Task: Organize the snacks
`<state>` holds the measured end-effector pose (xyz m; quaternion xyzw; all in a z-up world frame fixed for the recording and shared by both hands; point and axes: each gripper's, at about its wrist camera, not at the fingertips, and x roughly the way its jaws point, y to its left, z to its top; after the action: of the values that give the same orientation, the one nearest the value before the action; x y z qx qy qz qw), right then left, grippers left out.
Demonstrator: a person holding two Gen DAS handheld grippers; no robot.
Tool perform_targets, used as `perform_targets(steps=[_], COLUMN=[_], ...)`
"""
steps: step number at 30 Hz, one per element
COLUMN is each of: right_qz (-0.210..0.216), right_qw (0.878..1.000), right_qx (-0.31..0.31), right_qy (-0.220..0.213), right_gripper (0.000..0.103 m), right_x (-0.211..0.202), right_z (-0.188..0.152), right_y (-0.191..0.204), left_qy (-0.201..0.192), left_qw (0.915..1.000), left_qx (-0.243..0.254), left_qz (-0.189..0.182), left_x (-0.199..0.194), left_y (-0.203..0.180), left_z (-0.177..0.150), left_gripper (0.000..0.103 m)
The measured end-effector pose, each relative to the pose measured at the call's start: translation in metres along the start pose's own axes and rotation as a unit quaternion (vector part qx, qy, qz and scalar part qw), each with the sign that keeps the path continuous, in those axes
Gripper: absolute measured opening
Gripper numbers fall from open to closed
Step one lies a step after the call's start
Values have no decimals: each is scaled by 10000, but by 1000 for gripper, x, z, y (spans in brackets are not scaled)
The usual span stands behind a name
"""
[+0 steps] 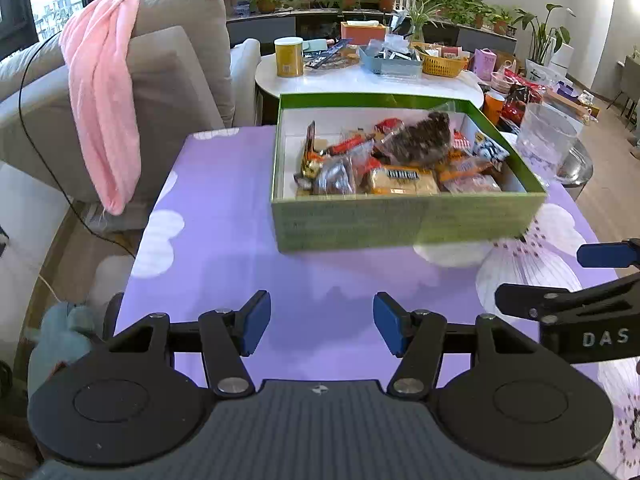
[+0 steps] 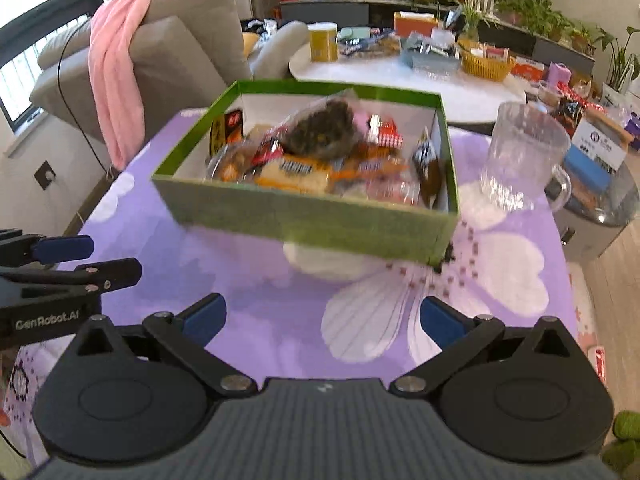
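**Both grippers empty, short of snack box**

Left gripper (image 1: 321,323) wide, nothing between pads. Right gripper (image 2: 321,322) wider, also empty. Both over purple tablecloth (image 1: 224,208), side by side. Green box (image 1: 400,222) of snacks (image 1: 404,156) ahead, apart from both, long axis crosswise. Neither clearly nearer. Glass mug (image 2: 524,156) just right of box.

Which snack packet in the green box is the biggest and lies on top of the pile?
The clear bag of dark brown pieces, heaped at the middle back of the green box. The other packets are smaller, flatter, brightly coloured wrappers.
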<state>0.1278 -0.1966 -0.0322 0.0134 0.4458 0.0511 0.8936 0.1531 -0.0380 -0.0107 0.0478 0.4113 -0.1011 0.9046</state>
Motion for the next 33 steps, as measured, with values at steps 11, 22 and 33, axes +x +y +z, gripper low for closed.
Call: perform_targets(steps=[11, 22, 33], right_qz=[107, 15, 19], right_qw=[9998, 9997, 9996], right_qx=[184, 232, 274], right_qy=[-29, -5, 91], right_gripper=[77, 77, 77], right_x=[-20, -24, -19], right_z=[-25, -33, -35], right_y=[9, 4, 0], left_qy=[-27, 205, 306], left_qw=[9997, 9990, 9983], left_qx=[54, -369, -294], left_qz=[240, 177, 390], left_x=[-25, -27, -23], left_y=[-11, -14, -16], left_z=[-31, -36, -36], left_gripper=[51, 49, 49])
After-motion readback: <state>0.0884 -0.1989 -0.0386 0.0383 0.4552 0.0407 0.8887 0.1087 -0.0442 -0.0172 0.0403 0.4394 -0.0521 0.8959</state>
